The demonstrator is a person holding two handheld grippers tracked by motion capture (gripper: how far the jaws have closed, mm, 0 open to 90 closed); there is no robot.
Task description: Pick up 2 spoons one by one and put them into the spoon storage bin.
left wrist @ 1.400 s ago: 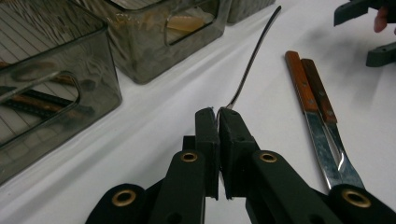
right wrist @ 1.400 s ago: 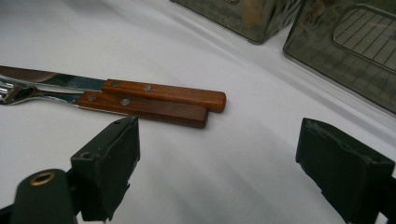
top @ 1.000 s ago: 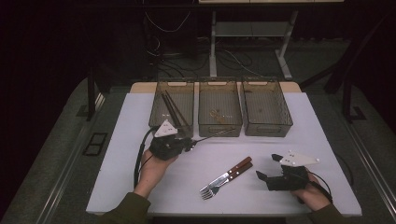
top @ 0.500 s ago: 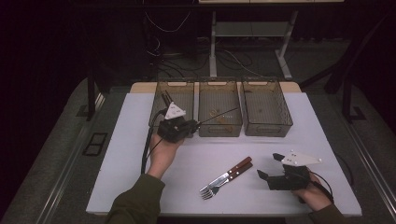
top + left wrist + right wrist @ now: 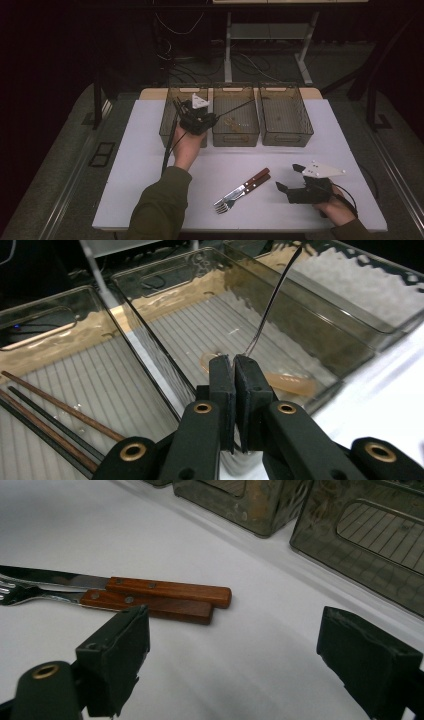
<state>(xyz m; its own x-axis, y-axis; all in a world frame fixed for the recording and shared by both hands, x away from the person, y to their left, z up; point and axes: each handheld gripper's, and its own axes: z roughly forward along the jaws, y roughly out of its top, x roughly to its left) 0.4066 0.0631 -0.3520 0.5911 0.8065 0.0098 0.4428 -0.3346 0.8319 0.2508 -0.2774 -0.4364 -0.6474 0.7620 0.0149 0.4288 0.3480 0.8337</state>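
My left gripper (image 5: 215, 119) hovers over the wall between the left bin (image 5: 167, 120) and the middle bin (image 5: 236, 138). Its jaws are shut (image 5: 234, 363) on the end of a thin dark utensil handle (image 5: 272, 300), which slants up over the middle bin (image 5: 210, 325). Under it, on that bin's floor, lies a pale amber piece (image 5: 290, 382). Near the front right of the table my right gripper (image 5: 289, 177) rests open with nothing between its pads (image 5: 120, 645). Just left of it lie a wooden-handled knife (image 5: 170, 590) and fork (image 5: 150, 606), side by side (image 5: 250, 183).
Three clear bins stand in a row at the back of the white table (image 5: 150, 165); the right bin (image 5: 285, 138) looks bare. Several brown and black chopsticks (image 5: 45, 412) lie in the left bin. A cable (image 5: 169, 145) trails from the left gripper.
The left hand has carried its thin utensil away from the person and upward, from the table in front of the bins to above the left and middle bins. The right gripper has stayed put.
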